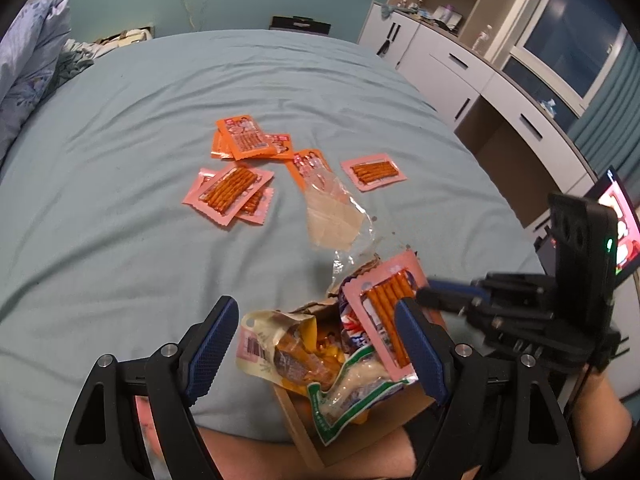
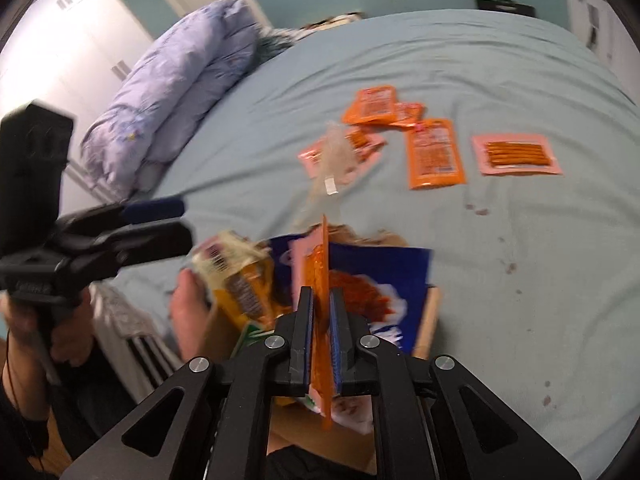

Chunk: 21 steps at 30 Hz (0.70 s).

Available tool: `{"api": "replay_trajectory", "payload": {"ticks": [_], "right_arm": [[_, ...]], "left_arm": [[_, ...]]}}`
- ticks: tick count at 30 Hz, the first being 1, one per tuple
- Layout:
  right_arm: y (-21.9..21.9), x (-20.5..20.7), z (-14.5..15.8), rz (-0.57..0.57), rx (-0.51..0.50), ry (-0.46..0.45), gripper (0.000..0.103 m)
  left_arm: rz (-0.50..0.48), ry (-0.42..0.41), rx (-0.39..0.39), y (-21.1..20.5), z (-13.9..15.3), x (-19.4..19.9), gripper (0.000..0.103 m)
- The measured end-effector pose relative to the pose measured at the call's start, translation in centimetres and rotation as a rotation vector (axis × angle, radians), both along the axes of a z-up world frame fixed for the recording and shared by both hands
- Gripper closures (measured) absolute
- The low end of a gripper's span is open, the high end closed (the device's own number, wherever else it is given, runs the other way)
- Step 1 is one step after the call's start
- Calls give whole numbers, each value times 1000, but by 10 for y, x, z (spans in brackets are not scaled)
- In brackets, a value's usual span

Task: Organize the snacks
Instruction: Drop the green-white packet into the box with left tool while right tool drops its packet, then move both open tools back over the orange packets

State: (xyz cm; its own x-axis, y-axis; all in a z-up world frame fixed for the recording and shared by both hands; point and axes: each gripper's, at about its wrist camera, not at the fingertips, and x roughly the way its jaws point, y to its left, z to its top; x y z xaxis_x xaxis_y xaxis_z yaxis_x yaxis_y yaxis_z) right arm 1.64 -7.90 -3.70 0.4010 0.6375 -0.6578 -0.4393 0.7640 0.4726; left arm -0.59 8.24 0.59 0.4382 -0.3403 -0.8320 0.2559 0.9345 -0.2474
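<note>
Cardboard box [image 1: 384, 420] mostly hidden under snack bags [image 1: 340, 364], base cropped.

Open left tongs [image 1: 316, 354] over perhaps cardboard snack box [image 1: 360, 428]

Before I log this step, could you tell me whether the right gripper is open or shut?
Shut: the right gripper pinches a pink snack packet edge-on.

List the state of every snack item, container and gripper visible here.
Left gripper: open, empty, over the box.
Right gripper: shut on pink snack packet, held edge-up above the box.
Cardboard box: open, stuffed with snack bags.
Clear plastic bag: empty, lying on the bed.
Orange and pink packets: loose on the bed.
</note>
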Motion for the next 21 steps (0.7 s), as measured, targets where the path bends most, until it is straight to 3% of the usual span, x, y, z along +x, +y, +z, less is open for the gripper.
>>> {"api": "replay_trajectory", "payload": {"ticks": [2, 4, 6, 9, 13, 16, 21], "right_arm": [[-10, 2, 5, -48, 37, -19, 86], [-23, 0, 13, -105, 86, -51, 69], [-32, -2, 19, -167, 87, -94, 37], [-48, -7, 27, -284, 92, -156, 18], [-66, -2, 22, -410, 105, -109, 17], [-70, 4, 15, -495, 61, -37, 17], [-64, 11, 12, -531, -13, 44, 17]], "left_arm": [[5, 2, 2, 0, 0, 1, 22], [11, 8, 4, 1, -1, 1, 22], [22, 13, 8, 2, -2, 3, 22], [27, 11, 9, 3, -2, 3, 22], [25, 12, 21, 2, -4, 3, 22], [20, 15, 36, 0, -5, 4, 22], [24, 30, 51, 0, -8, 7, 22]]}}
